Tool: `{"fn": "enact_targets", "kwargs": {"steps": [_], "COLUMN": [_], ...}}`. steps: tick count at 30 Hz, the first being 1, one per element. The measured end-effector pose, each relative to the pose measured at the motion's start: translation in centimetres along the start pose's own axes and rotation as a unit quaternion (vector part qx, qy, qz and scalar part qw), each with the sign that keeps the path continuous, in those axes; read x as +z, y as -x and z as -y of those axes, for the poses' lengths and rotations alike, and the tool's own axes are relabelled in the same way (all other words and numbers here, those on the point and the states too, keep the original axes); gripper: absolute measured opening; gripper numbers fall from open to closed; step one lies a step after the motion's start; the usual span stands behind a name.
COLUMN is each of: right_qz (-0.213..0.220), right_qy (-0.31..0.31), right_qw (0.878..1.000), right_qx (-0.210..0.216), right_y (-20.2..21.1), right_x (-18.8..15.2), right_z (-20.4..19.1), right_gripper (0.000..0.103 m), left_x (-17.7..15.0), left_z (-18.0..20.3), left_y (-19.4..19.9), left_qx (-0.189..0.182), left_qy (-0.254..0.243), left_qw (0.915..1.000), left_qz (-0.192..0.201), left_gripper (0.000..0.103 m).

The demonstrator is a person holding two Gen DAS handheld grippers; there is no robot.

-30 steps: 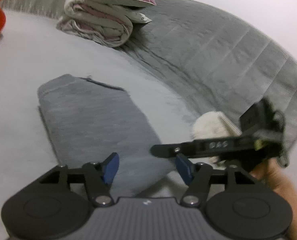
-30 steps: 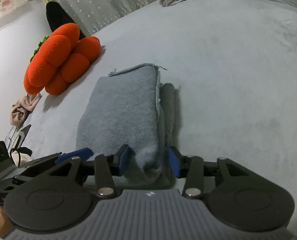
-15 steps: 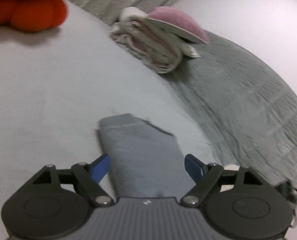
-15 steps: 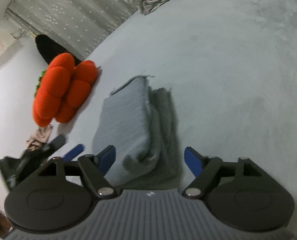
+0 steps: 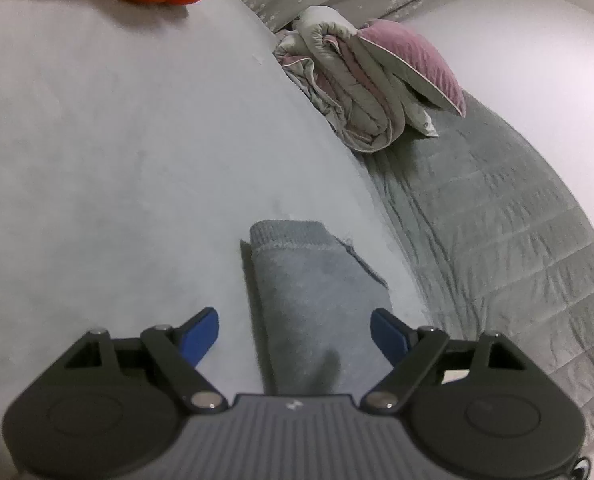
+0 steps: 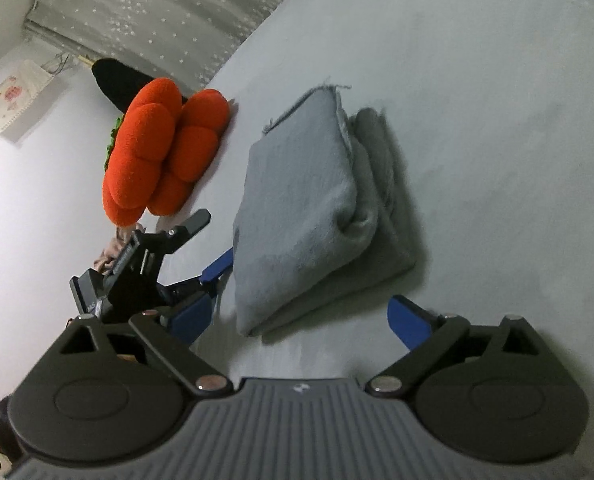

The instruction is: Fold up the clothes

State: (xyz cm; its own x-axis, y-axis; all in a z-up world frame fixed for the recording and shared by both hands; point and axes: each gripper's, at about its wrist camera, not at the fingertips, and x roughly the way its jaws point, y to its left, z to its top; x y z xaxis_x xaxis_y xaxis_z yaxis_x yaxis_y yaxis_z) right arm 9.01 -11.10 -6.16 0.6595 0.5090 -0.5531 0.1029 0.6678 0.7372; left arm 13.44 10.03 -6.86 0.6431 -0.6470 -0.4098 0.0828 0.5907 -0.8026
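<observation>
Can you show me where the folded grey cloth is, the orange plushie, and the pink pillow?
Folded grey cloth (image 6: 297, 208), right wrist view, middle of its top layer.
Orange plushie (image 6: 157, 148), right wrist view, its middle lobes.
Pink pillow (image 5: 413, 56), left wrist view, its top face.

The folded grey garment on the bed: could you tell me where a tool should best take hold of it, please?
Probably at the near rounded end of the folded grey garment, coming low from the near side. There the layers bunch into one thick edge, so the open right tool facing it could likely pinch every layer at once. The far end shows loose, frayed corners.
</observation>
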Motion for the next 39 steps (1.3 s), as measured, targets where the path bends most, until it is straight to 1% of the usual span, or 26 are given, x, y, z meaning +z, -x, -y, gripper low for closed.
{"fn": "enact_targets", "kwargs": {"steps": [4, 6, 8, 12, 14, 17, 18, 19, 20, 21, 23, 24, 25, 26, 28, 29, 32, 37, 39], "right_qz": [0.020, 0.047, 0.070, 0.107, 0.123, 0.145, 0.152, 0.157, 0.161, 0.164, 0.166, 0.164, 0.162, 0.160, 0.156, 0.155, 0.152, 0.149, 0.142], "right_qy": [-0.007, -0.002, -0.006, -0.002, 0.004, -0.008, -0.015, -0.019, -0.021, -0.024, -0.029, -0.030, -0.030, -0.029, -0.029, -0.029, -0.024, -0.009, -0.020], "right_qw": [1.000, 0.998, 0.997, 0.993, 0.991, 0.988, 0.987, 0.986, 0.985, 0.985, 0.984, 0.985, 0.985, 0.986, 0.987, 0.987, 0.988, 0.989, 0.990], "right_qx": [-0.021, -0.035, -0.038, -0.047, -0.053, -0.051, -0.051, -0.052, -0.053, -0.054, -0.053, -0.052, -0.048, -0.045, -0.038, -0.034, -0.025, -0.007, 0.007], "right_y": [-1.3, -1.6, -1.8, -2.2, -2.3, -2.5, -2.5, -2.5, -2.6, -2.6, -2.8, -3.1, -3.2, -3.2, -3.2, -3.0, -2.5, -1.2, -0.7], "right_x": [-0.7, -0.8, -1.0, -1.6, -1.9, -2.0, -2.1, -2.0, -1.9, -1.8, -1.4, -1.3, -1.2, -1.0, -0.8, -0.8, -0.6, 0.1, 0.5], "right_z": [-0.1, -0.1, 0.0, -0.1, -0.2, 0.0, 0.2, 0.2, 0.4, 0.5, 0.8, 0.6, 0.6, 0.7, 0.8, 0.7, 0.6, 0.2, 0.5], "right_gripper": [0.097, 0.096, 0.096, 0.094, 0.093, 0.090, 0.088, 0.087, 0.083, 0.080, 0.073, 0.069, 0.067, 0.061, 0.057, 0.055, 0.050, 0.043, 0.040], "left_x": [0.3, 0.5, 0.6, 0.9, 0.8, 0.7, 0.6, 0.6, 0.5, 0.5, 0.3, 0.2, 0.1, 0.0, -0.3, -0.4, -0.7, -1.5, -1.9], "left_z": [0.3, 0.7, 1.0, 1.8, 1.9, 2.1, 2.1, 2.2, 2.2, 2.3, 2.2, 2.0, 1.8, 1.6, 1.4, 1.4, 2.4, 4.5, 5.1], "left_y": [-1.2, -2.0, -2.8, -5.5, -6.0, -6.8, -7.1, -7.3, -7.6, -7.8, -8.1, -8.0, -8.0, -7.8, -7.0, -6.6, -5.3, -2.7, -1.5], "left_qx": [0.000, -0.002, -0.008, -0.006, -0.006, -0.006, -0.007, -0.007, -0.007, -0.007, -0.005, -0.004, -0.004, -0.004, -0.001, 0.002, 0.018, 0.047, 0.056], "left_qy": [-0.002, -0.005, -0.007, -0.022, -0.030, -0.042, -0.046, -0.050, -0.053, -0.057, -0.065, -0.064, -0.059, -0.051, -0.038, -0.034, -0.045, -0.064, -0.068], "left_qw": [1.0000, 1.0000, 0.9999, 0.9997, 0.9995, 0.9991, 0.9989, 0.9987, 0.9985, 0.9983, 0.9978, 0.9979, 0.9982, 0.9987, 0.9992, 0.9993, 0.9984, 0.9955, 0.9945], "left_qz": [0.001, 0.002, -0.001, -0.009, -0.009, -0.009, -0.009, -0.009, -0.009, -0.009, -0.011, -0.011, -0.010, -0.007, 0.007, 0.013, 0.031, 0.051, 0.057], "left_gripper": [0.084, 0.084, 0.084, 0.083, 0.083, 0.082, 0.080, 0.074, 0.067, 0.064, 0.050, 0.044, 0.035, 0.030, 0.024, 0.022, 0.020, 0.018, 0.018]}}
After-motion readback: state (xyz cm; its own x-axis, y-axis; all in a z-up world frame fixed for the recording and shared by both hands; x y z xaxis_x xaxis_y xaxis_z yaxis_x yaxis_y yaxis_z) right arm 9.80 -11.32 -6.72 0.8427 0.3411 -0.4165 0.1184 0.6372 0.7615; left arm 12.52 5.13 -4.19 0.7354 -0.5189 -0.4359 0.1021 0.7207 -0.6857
